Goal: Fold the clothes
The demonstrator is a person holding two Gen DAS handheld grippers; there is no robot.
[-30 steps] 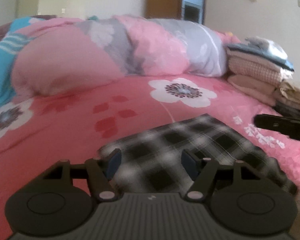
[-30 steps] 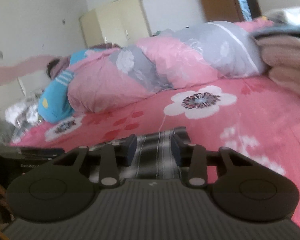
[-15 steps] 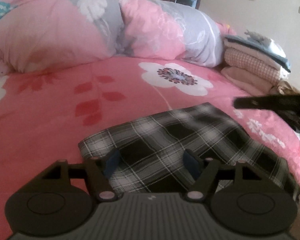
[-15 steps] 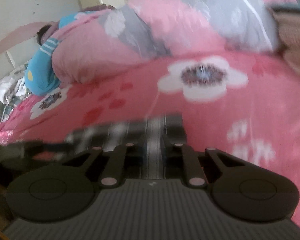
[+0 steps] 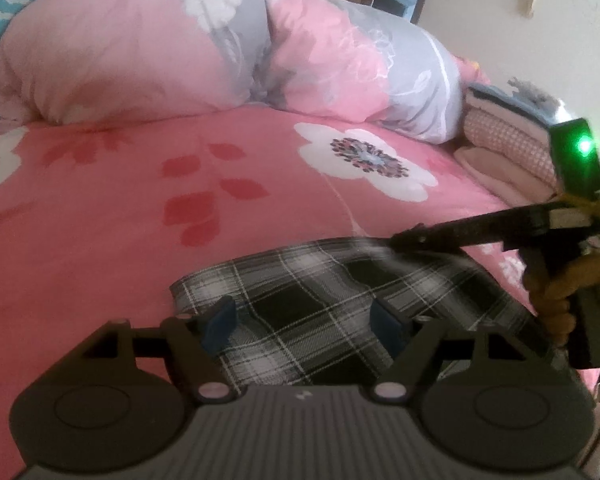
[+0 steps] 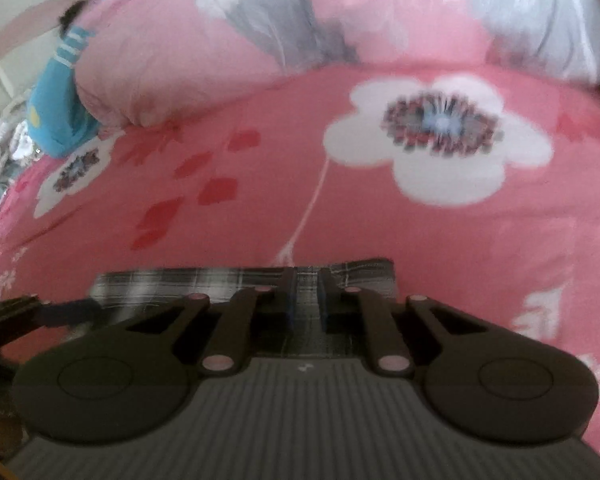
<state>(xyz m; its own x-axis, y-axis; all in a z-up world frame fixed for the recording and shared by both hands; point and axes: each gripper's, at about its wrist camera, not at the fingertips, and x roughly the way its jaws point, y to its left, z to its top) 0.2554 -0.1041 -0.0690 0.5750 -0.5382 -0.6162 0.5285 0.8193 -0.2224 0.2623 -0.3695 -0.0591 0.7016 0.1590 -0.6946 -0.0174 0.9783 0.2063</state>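
While one plaid garment (image 5: pixel 340 300) lies folded, two grippers hover: left gripper (image 5: pixel 304 322), right gripper (image 6: pixel 306 300).

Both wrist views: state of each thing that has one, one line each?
plaid garment: folded, flat on the bed.
left tool: open, over the garment's near edge.
right tool: nearly shut, at the garment's far edge; grip unclear.
quilt: bunched up along the back.
clothes stack: folded, piled at right.

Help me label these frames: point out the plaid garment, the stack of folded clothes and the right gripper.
plaid garment (image 5: pixel 320 304), left wrist view, middle of its top layer.
stack of folded clothes (image 5: pixel 508 148), left wrist view, checked pink layer.
right gripper (image 6: pixel 305 300), right wrist view, between its nearly closed fingertips at the garment's far edge.
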